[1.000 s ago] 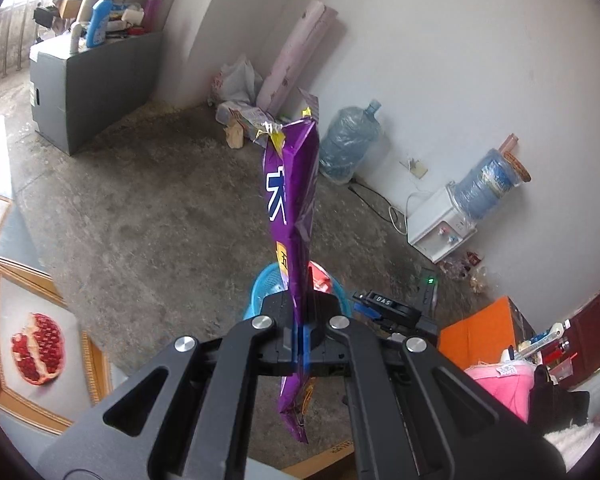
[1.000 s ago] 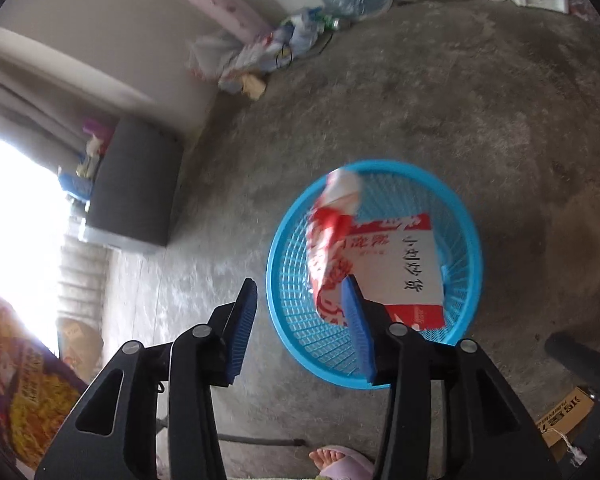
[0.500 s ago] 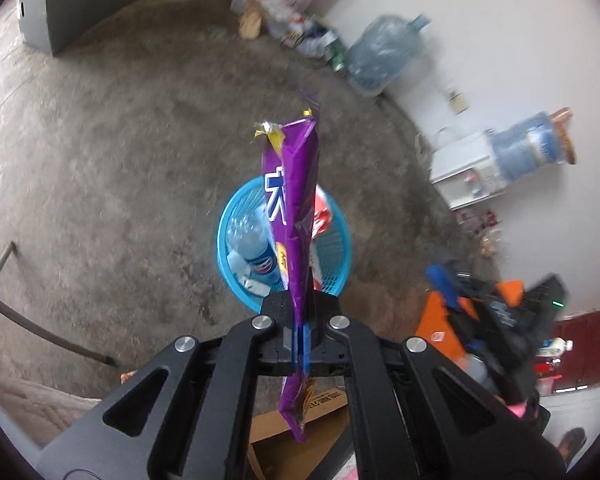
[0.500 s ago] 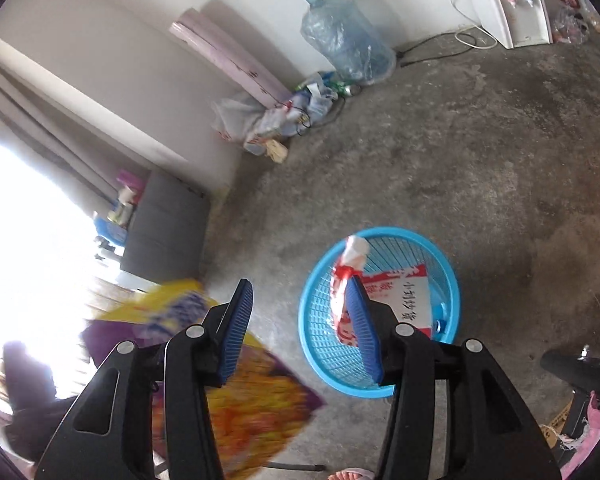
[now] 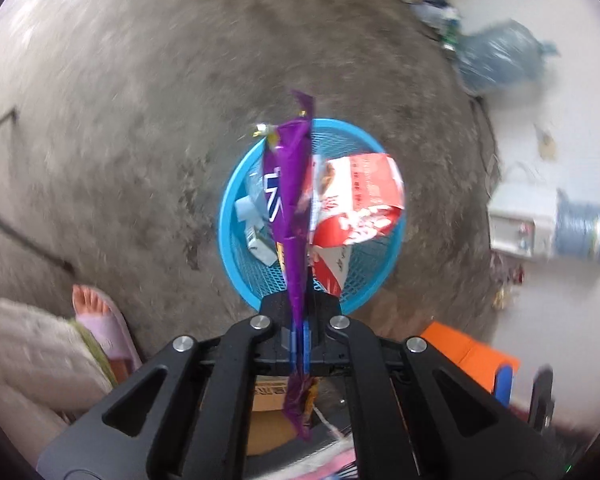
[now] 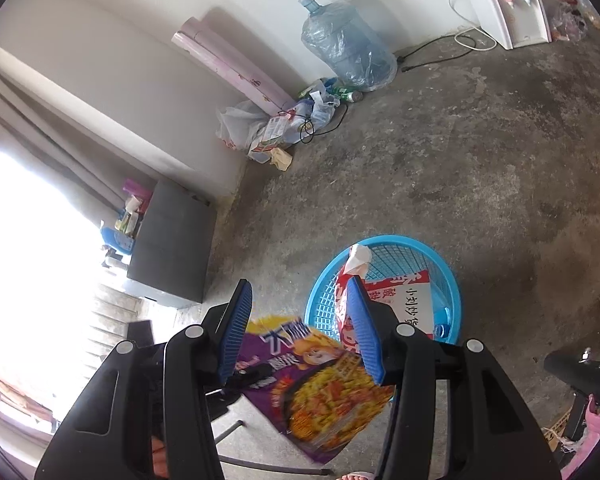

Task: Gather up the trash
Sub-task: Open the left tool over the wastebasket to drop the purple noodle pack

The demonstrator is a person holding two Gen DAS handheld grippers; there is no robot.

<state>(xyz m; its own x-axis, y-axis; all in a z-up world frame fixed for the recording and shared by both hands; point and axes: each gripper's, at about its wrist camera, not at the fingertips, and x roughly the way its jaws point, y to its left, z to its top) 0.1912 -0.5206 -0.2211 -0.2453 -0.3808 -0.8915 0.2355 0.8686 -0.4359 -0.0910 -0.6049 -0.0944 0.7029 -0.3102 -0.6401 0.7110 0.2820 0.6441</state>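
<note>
Swinging down from a view of the far wall, the left gripper (image 5: 299, 322) now looks steeply at the floor, and the blue basket (image 5: 236, 184), a small patch under the purple snack bag (image 5: 290, 200) a second ago, fills the middle of its view. Its jaws are clenched on that bag, which stands edge-on between the pads, its top reaching over the basket's far rim and its tail hanging below the fingers. The right gripper (image 6: 298, 330) has pulled back from the basket, and the red-and-white wrapper (image 6: 346, 300) that was by its pad a second ago now stands in the basket (image 6: 446, 270).

Its jaws are released, nothing between the blue pads.

The left view, blurred, shows only the bag's thin edge; the right view shows its broad printed face (image 6: 324, 380) low between the right fingers, just beside the basket's near rim. The left view shows more in the basket: a red-and-white bag (image 5: 360, 200) and a small pale carton (image 5: 260, 244). It also catches a person's foot (image 5: 90, 302) in a slipper on the concrete floor (image 5: 140, 100).
</note>
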